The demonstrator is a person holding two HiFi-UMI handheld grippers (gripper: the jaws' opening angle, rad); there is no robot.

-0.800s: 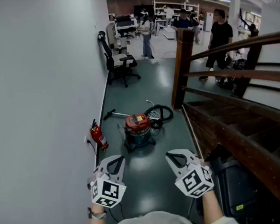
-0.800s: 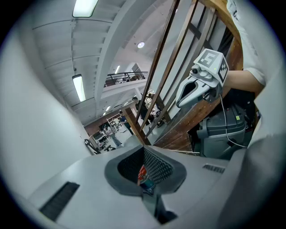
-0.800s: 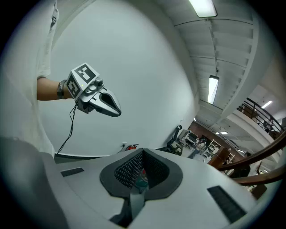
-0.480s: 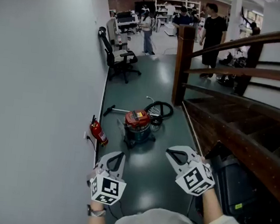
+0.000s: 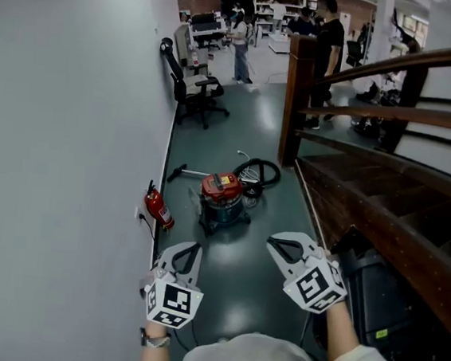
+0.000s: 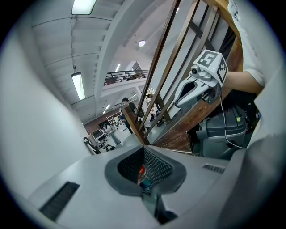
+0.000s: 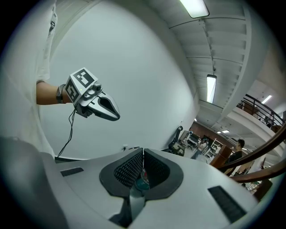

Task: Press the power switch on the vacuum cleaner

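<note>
Nearest, the left gripper point(image 5: 189, 249) and right gripper point(image 5: 274, 243) are held side by side above the floor, each with its jaws closed tip to tip on nothing. Farther off, well apart from both, the vacuum cleaner point(image 5: 222, 197) stands on the floor. A fire extinguisher point(image 5: 158, 210) is at the wall to its left, and a hose point(image 5: 259, 173) lies coiled at its far right.

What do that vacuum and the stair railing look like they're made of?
Vacuum: red top looks like plastic; teal drum could be metal or plastic, too small to tell. Railing: dark brown wood, likely varnished, given its slight sheen.
</note>
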